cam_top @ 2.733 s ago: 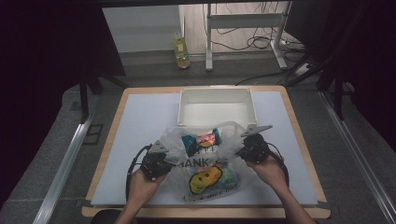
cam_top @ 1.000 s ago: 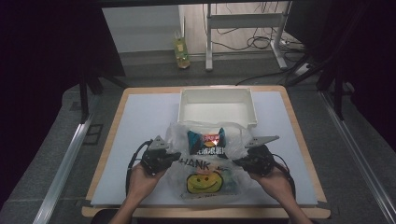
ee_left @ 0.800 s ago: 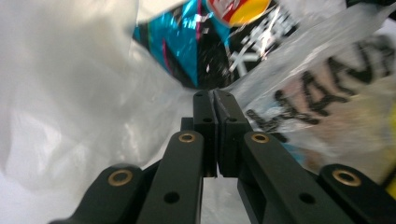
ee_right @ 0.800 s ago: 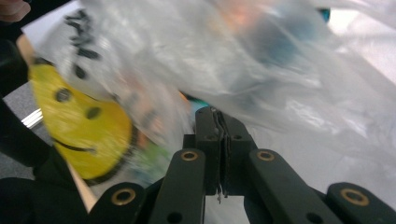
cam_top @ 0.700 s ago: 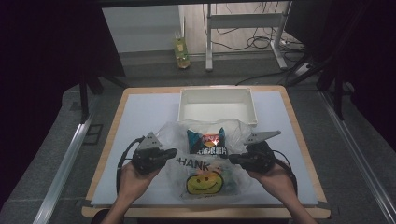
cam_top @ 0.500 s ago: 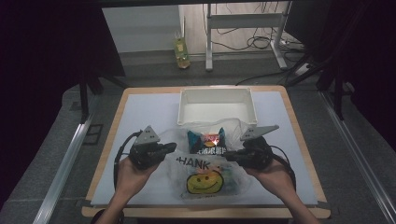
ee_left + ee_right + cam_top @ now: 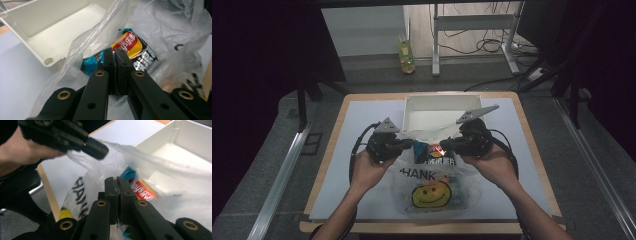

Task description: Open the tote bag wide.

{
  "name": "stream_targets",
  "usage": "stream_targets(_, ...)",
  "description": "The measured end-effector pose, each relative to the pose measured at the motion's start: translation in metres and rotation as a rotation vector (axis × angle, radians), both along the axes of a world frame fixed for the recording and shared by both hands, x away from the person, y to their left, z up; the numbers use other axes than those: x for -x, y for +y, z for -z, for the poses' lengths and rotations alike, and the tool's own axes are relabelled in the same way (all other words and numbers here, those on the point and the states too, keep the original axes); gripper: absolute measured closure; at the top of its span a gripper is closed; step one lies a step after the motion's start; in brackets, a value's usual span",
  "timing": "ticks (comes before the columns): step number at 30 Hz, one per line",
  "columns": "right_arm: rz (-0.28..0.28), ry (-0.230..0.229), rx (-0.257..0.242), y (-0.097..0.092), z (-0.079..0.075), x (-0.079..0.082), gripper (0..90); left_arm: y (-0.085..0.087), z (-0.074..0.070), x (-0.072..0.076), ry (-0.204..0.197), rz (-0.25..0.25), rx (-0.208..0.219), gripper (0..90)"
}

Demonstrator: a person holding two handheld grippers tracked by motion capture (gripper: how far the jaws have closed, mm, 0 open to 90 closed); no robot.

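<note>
both grippers hold up the mouth of the clear plastic bag at mid-table, the left gripper and the right gripper each with jaws pinched tight on a rim of film. a snack packet sits inside near the opening, just before the white bin on the far side. the step looks like tipping the packet out; next, lift the rims toward the bin.

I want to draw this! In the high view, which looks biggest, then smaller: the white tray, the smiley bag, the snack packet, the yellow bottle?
1. Smiley bag
2. White tray, close behind the bag
3. Snack packet, partly hidden
4. Yellow bottle, farther from the camera, so unsure against the packet
</note>
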State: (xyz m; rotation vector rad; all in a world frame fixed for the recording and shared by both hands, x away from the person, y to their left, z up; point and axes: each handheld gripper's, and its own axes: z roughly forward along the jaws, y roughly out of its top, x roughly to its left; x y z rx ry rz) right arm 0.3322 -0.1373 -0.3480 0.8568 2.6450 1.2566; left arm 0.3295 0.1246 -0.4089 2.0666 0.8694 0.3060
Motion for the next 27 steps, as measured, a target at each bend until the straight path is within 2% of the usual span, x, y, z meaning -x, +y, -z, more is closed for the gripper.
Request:
stream_targets(1, 0.023, -0.033, 0.045, 0.002, 0.0, -0.007, 86.7, -0.005, 0.004, -0.006, 0.009, 0.003, -0.003, 87.6)
stream_targets(2, 0.023, -0.033, 0.045, 0.002, 0.0, -0.007, 86.7, -0.005, 0.004, -0.006, 0.009, 0.003, -0.003, 87.7)
stream_targets(3, 0.043, -0.051, 0.072, 0.002, 0.002, -0.012, 86.7, -0.008, 0.006, -0.009, 0.01, 0.003, -0.006, 87.7)
stream_targets(4, 0.066, -0.037, 0.078, 0.0, 0.008, -0.025, 86.8, -0.011, 0.009, -0.012, 0.013, 0.001, -0.015, 87.7)
stream_targets(5, 0.073, -0.026, 0.082, -0.001, 0.012, -0.031, 86.8, -0.016, 0.014, -0.018, 0.011, -0.003, -0.044, 87.7)
stream_targets(6, 0.073, -0.026, 0.082, -0.001, 0.012, -0.031, 86.8, -0.016, 0.014, -0.018, 0.011, -0.003, -0.044, 87.8)
stream_targets(7, 0.088, -0.028, 0.103, -0.002, 0.016, -0.036, 86.8, -0.017, 0.017, -0.021, 0.016, -0.007, -0.051, 87.8)
stream_targets(8, 0.107, -0.026, 0.127, -0.005, 0.026, -0.046, 86.8, -0.019, 0.023, -0.028, 0.026, -0.018, -0.063, 87.9)
stream_targets(9, 0.107, -0.026, 0.127, -0.005, 0.026, -0.046, 86.8, -0.019, 0.023, -0.028, 0.026, -0.018, -0.063, 88.0)
stream_targets(11, 0.133, -0.012, 0.142, -0.009, 0.041, -0.056, 86.9, -0.02, 0.028, -0.033, 0.027, -0.036, -0.076, 88.2)
stream_targets(12, 0.133, -0.012, 0.142, -0.009, 0.041, -0.056, 86.9, -0.02, 0.031, -0.036, 0.03, -0.043, -0.083, 88.2)
stream_targets(14, 0.151, 0.004, 0.138, -0.014, 0.055, -0.066, 87.0, -0.016, 0.038, -0.043, 0.03, -0.078, -0.095, 88.5)
stream_targets(18, 0.178, 0.025, 0.126, -0.02, 0.065, -0.075, 87.3, -0.011, 0.043, -0.049, 0.039, -0.102, -0.089, 88.7)
stream_targets(19, 0.192, 0.033, 0.126, -0.023, 0.071, -0.081, 87.4, -0.008, 0.047, -0.052, 0.04, -0.121, -0.09, 88.7)
stream_targets(26, 0.231, 0.051, 0.129, -0.029, 0.086, -0.097, 87.5, 0.004, 0.057, -0.061, 0.044, -0.172, -0.094, 88.9)
stream_targets(27, 0.241, 0.06, 0.127, -0.029, 0.089, -0.101, 87.5, 0.008, 0.061, -0.063, 0.054, -0.192, -0.09, 88.9)
